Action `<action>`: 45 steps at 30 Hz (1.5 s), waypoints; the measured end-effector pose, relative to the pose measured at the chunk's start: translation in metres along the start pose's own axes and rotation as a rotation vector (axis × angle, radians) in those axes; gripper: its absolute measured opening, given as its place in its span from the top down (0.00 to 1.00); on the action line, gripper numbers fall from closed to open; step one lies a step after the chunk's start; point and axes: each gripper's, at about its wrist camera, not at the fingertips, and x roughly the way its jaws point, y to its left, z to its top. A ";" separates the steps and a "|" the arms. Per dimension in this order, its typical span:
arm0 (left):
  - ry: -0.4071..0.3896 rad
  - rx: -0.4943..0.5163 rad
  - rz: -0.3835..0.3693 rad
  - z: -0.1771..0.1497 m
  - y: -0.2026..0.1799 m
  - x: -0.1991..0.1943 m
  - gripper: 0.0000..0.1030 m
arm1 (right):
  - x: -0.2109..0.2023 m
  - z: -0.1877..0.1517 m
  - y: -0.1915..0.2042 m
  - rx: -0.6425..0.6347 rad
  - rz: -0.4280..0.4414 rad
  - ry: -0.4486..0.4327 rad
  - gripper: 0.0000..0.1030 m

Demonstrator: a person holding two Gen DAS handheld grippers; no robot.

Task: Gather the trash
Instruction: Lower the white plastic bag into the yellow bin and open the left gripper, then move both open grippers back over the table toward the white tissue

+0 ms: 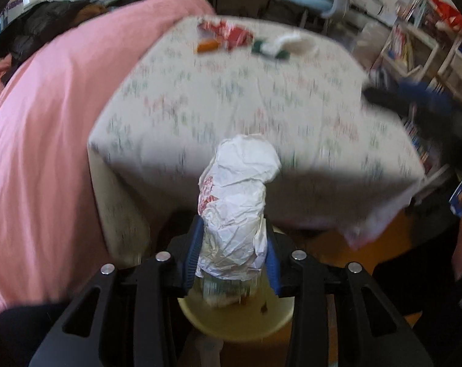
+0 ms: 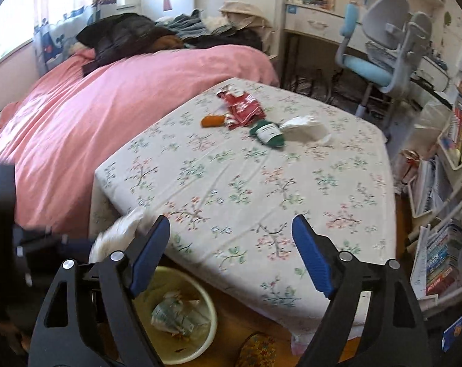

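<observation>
Gripped a crumpled white paper wrapper [image 1: 237, 202] with red print in the left claw [image 1: 231, 260], blue pads shut tight on both its sides. Held it standing up, just over the yellow trash bin [image 1: 237, 321] on the floor, right by the near edge of the counter [image 1: 231, 101]. Looked blurry in the left wrist view.

Had the right claw [image 2: 231, 253] wide open, with nothing in it. Hung over the near part of the counter's flowered cloth. Showed, from the right wrist view, a bit of the white wrapper poking out at the left, close to the bin's rim. Found a scrunched green and white paper [image 2: 176, 315] lying inside the bin.

Found more trash in a bunch at the far side of the counter, well apart from both claws: a red wrapper [image 2: 243, 107], a small orange thing [image 2: 212, 120] just beside it on the left, a green and white packet [image 2: 267, 133], and a white tissue [image 2: 304, 127] touching the packet. Could not tell what the orange thing was.

Sat next to a bed with a pink cover [image 2: 93, 107] on the left. Had a blue chair [image 2: 368, 70] behind the counter and books [image 2: 441, 260] on shelves at the right.
</observation>
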 end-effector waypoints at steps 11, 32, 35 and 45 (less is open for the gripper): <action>0.071 0.000 0.024 -0.029 -0.009 -0.001 0.28 | -0.002 -0.001 -0.003 0.025 -0.022 -0.009 0.19; -0.372 -0.037 0.152 0.045 0.028 -0.066 0.11 | 0.018 0.001 -0.013 0.150 -0.086 -0.109 0.16; -0.392 -0.004 0.170 0.054 0.030 -0.069 0.09 | 0.024 0.005 -0.009 0.158 -0.093 -0.116 0.16; -0.387 -0.012 0.148 0.069 0.057 -0.072 0.08 | 0.028 0.058 -0.016 0.140 -0.124 -0.127 0.15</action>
